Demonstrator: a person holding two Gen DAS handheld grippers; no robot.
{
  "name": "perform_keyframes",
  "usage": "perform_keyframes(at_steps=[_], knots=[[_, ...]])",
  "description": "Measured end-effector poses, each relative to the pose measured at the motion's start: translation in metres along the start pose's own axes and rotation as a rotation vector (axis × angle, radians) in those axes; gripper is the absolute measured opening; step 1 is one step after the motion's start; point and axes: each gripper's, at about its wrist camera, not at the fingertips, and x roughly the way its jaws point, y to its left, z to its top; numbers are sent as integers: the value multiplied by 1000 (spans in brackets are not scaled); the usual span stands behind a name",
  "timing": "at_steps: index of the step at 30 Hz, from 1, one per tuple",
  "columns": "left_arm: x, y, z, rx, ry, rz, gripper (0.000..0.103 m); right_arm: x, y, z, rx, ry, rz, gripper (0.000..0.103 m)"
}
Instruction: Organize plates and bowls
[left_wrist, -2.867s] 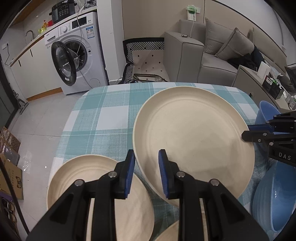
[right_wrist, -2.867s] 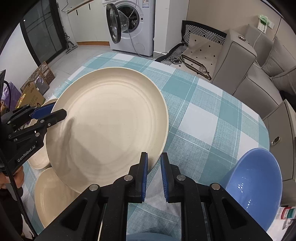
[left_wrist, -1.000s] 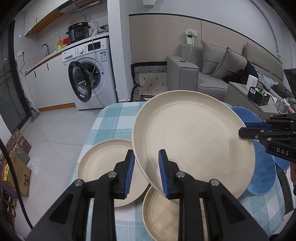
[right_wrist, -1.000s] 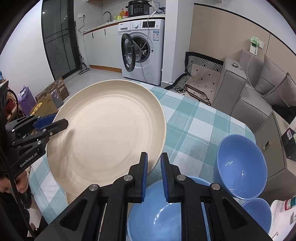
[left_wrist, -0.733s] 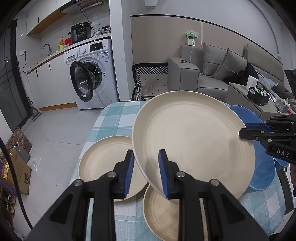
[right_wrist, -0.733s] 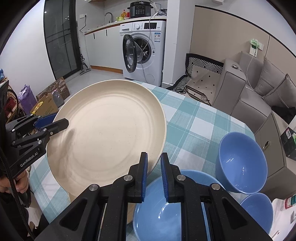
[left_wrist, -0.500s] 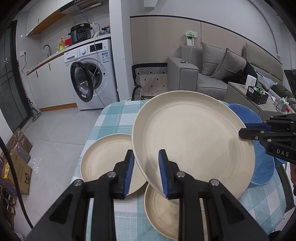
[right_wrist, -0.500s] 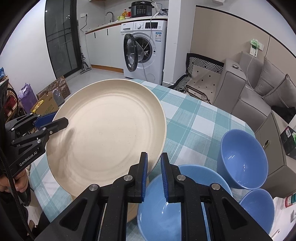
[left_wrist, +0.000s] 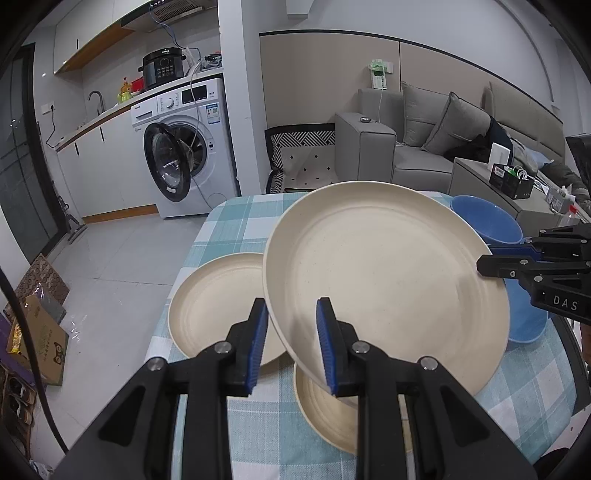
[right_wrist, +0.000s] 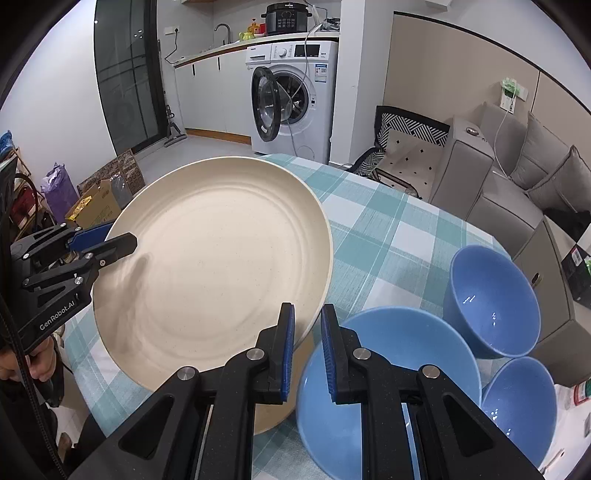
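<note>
Left wrist view, grip: the left gripper (left_wrist: 290, 341) is clamped on the near rim of the big cream plate (left_wrist: 384, 273), bottom centre of the frame, so the plate is up in the air and tilted.
Left wrist view, other side: the right gripper (left_wrist: 489, 260) pokes in from the right edge and pinches the opposite rim.
Left wrist view, below: two smaller cream plates on the checked tablecloth (left_wrist: 236, 221), one plate at centre-left (left_wrist: 218, 299), and another plate at the bottom (left_wrist: 325, 413), half hidden under the big one. Blue bowls (left_wrist: 484, 218) sit behind, on the right.

Right wrist view, grip: the right gripper (right_wrist: 307, 345) is closed on the plate's lower-right rim (right_wrist: 218, 258); the left gripper (right_wrist: 110, 245) bites the rim at the left edge, with a hand (right_wrist: 33, 360) under it.
Right wrist view, bowls: large blue bowl (right_wrist: 391, 387) at the bottom, just beside the plate edge, plus two more at the lower right.

Step, my guess: lowering the big plate to become the base of a plate stack.
How to do it well: keep both grips firm and level the plate out before it goes down. Bring both hands down together so it doesn't twist. Watch the large blue bowl's rim, it looks close enough to clip. Only let go once the plate sits flat.
</note>
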Motion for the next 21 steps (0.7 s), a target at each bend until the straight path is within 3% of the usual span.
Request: perform_keyframes(at_steps=[21], knots=[[3,5,-34,-7,21,-15,26,12,23,-42,20,21,-9,15]])
